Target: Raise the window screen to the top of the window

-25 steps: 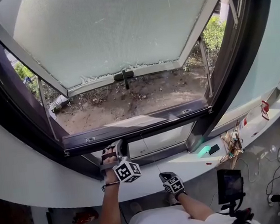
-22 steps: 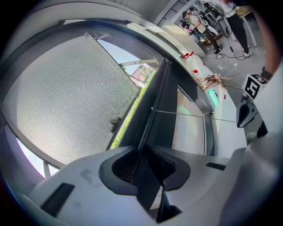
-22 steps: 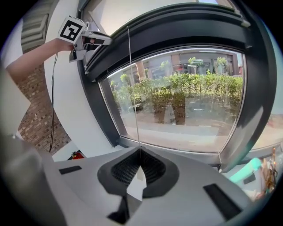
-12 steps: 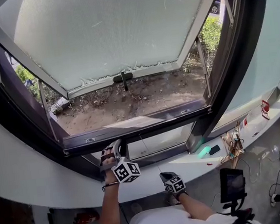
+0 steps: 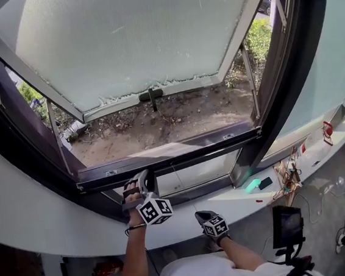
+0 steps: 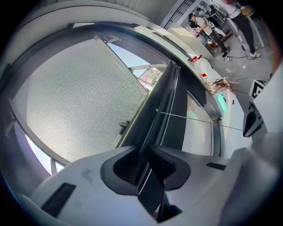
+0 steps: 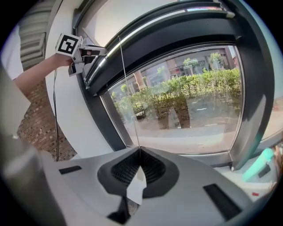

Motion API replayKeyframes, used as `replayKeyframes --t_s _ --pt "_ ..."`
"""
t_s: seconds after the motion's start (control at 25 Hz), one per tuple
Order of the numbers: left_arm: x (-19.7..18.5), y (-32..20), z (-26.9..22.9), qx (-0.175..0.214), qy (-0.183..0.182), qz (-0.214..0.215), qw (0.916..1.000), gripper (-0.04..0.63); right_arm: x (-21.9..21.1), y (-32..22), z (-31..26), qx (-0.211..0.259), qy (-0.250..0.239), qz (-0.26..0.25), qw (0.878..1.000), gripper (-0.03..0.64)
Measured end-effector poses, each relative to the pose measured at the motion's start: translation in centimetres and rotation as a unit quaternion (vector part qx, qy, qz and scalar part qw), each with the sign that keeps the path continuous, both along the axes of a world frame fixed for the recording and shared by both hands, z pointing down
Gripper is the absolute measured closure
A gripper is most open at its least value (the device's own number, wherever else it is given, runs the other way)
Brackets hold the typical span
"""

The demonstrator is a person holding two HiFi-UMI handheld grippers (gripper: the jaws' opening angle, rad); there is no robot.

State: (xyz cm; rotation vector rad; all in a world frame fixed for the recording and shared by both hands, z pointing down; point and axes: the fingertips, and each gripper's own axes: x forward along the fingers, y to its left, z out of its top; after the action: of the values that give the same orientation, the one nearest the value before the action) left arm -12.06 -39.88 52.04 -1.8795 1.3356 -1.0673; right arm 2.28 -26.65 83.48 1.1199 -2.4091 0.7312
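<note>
**Task item.** We find the dark horizontal rail of the window screen [image 5: 180,156] low in the window opening. It crosses the middle of the head view just above the lower fixed glass pane [image 5: 195,175]. It has the full height of the opening to travel, so we judge the raise barely begun. We cannot make out the screen's mesh in the opening.

**Left gripper.** The left gripper [image 5: 142,183] sits on the left part of the rail, lower centre-left of the frame. Its jaws are partly closed and clamp the rail's edge, which passes between the ribbed pads [image 6: 167,162]. We judge this hold is there to lift the rail and keep it square.

**Right gripper.** A thin pale cord [image 7: 127,88] runs straight from the rail down to the right gripper [image 5: 205,216] at the bottom centre of the head view. Those jaws are fully together with the cord pinched between them. The cord looks taut, so we judge it is held to keep tension on the rail while the other hand lifts.

**Surroundings.** The grey-framed sash with textured glazing [image 5: 131,40] is swung outward and fills the upper frame. Its black handle [image 5: 151,95] sits at the sash's lower edge, well apart from the rail. The white curved sill [image 5: 40,221] lies beneath.

**Risk.** An uneven pull may cock the rail between its side tracks.
</note>
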Motion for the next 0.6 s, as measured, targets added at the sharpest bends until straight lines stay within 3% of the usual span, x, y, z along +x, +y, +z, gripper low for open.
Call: replayKeyframes --t_s 0.6 --pt "-0.1 -0.6 -6.0 0.068 -0.005 0.0 0.9977 0.537 -2.6 -2.4 -4.5 0.065 -0.027 -0.021 0.997 0.616"
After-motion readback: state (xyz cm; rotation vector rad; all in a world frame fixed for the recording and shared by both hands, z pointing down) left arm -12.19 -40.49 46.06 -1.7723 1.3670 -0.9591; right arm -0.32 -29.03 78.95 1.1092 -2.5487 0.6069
